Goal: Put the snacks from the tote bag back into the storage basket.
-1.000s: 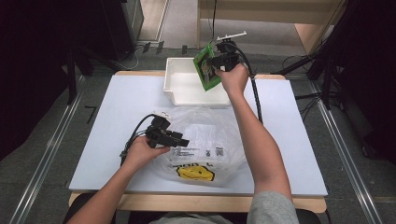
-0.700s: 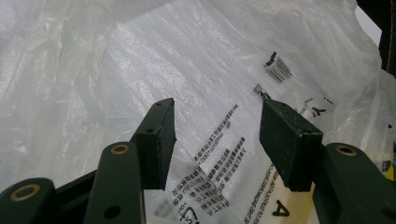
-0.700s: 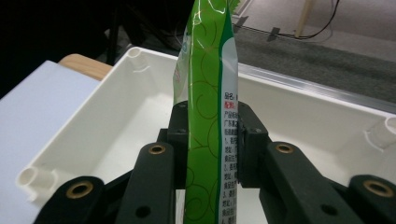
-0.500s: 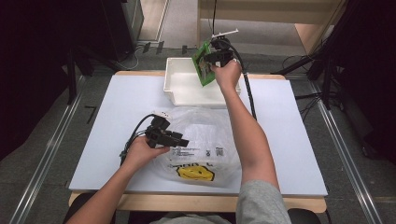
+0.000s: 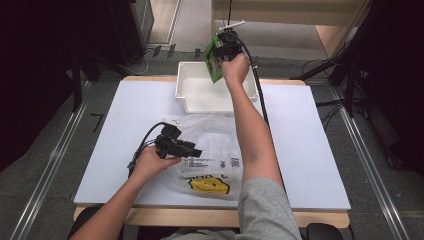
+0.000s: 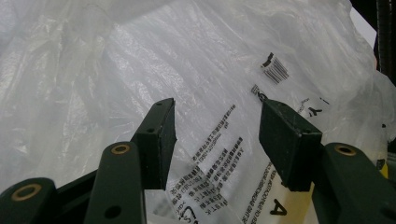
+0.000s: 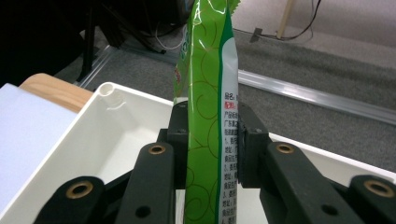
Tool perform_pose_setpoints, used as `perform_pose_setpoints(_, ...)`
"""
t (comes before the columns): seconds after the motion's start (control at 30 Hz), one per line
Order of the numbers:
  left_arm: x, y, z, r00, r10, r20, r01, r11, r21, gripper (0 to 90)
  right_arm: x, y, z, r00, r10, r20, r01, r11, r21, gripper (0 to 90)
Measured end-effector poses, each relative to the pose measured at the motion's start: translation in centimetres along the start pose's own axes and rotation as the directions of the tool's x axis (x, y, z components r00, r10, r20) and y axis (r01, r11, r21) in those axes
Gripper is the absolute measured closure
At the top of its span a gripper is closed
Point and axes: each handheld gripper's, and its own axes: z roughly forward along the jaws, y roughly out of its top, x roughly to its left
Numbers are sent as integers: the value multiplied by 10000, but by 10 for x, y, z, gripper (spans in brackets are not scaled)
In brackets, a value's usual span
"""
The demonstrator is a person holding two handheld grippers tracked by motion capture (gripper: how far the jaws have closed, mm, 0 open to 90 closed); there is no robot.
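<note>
The green snack packet (image 7: pixel 208 116) is hanging upright between the pads of the right gripper (image 7: pixel 208 149), which is pinching it tightly across its flat faces, so that the jaws are standing only as far apart as the packet is thick. In the high view the right gripper (image 5: pixel 226 49) is holding the packet (image 5: pixel 214 64) above the far rim of the white bin (image 5: pixel 186 95), at the far edge of the counter (image 5: pixel 310 150), with the person's right arm stretched well forward.

The left gripper (image 6: pixel 217 133) is resting with its jaws wide apart over the clear plastic bag (image 6: pixel 140 70), the printed film lying between the pads without being pinched; nothing is being gripped there. From above, the left gripper (image 5: pixel 192 150) is sitting at the near left side of the bag (image 5: pixel 220 145), which is lying crumpled and flat on the counter just in front of the bin.

Judging from this, the step in hand is carrying the packet over the bin, probably in order to drop it in. The next move is calling for the packet to be brought clear of the bin's rim and over its open middle, lowered a little, and then released by opening the right jaws, while the left gripper is staying by the bag.
</note>
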Motion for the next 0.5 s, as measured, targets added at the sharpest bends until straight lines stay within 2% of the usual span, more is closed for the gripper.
perform_pose_setpoints(0.13,0,0,1,10000,32,8,-32,10000,44,470,-8,-2,8,9990,412,152,-411,9991,-107,735)
perform_pose_setpoints(0.3,0,0,0,10000,9,33,-9,10000,43,471,-12,-6,15,9985,407,354,-409,9992,46,734)
perform_pose_setpoints(0.5,0,0,1,10000,0,17,0,10000,63,472,-9,-9,20,9989,279,386,-283,9995,111,731)
